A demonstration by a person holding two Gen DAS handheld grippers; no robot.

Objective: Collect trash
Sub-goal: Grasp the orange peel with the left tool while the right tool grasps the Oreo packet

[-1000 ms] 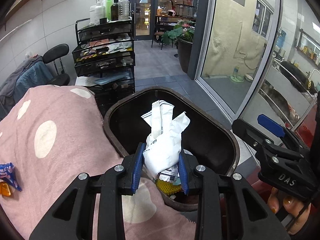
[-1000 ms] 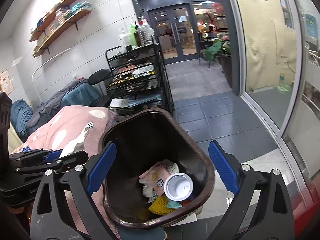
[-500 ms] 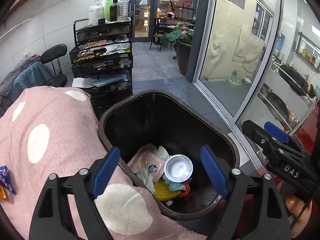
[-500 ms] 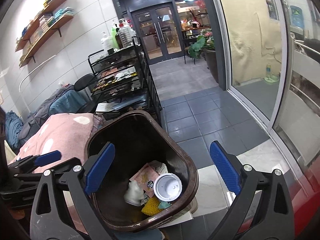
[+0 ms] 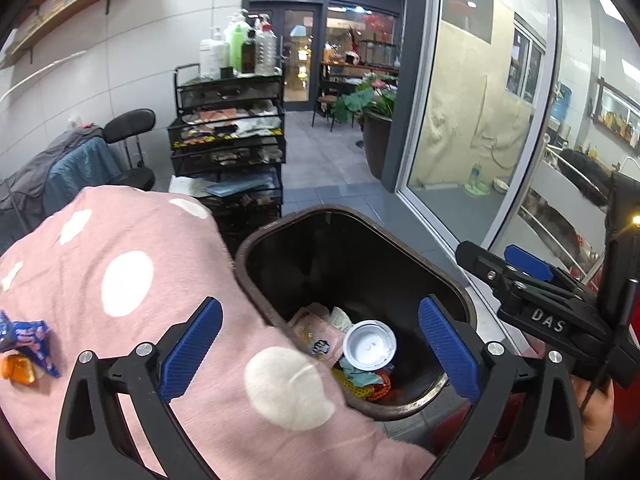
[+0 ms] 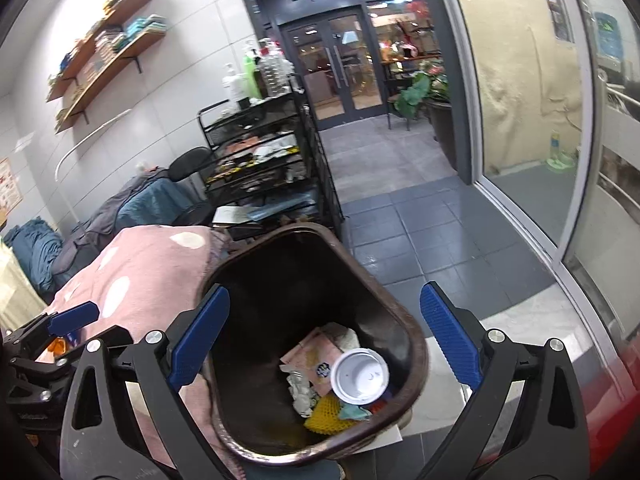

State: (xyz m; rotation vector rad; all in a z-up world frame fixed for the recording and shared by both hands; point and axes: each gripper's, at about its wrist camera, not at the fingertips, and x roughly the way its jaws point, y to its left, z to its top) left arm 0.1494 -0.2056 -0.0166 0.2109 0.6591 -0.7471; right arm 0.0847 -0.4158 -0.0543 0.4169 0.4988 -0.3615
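far left, wrappers (image 5: 28, 340): blue snack wrappers plus an orange one, lying on the pink spotted blanket (image 5: 132, 280), well apart from the bin; not yet collected.
left hand-held gripper (image 5: 320, 344): spread wide, holding nothing; hovering over the blanket edge and the near rim of the bin. a second ago pinching a crumpled white wrapper above the bin, half a second ago already open.
change: white wrapper released and gone from between the fingers; now shifted leftward, more blanket and less bin in its view.
bin (image 5: 280, 236): dark brown, open top, just beside the blanket; floor of it holding a white cup lid (image 5: 370, 346), a pink packet (image 5: 316, 334), yellow mesh (image 6: 328, 412) and crumpled white paper (image 6: 302, 392), the last likely the dropped piece.
right hand-held gripper (image 6: 324, 344): fingers apart, empty, poised above the bin; same stance as in both earlier views, only slightly shifted.
meaning for the task: one drop finished, trash inside the bin; judged partway, with the wrappers on the blanket as the probable next pick.
next move needs: swing of the left one back over the blanket, low approach, pinch on thin foil without snagging the fabric.
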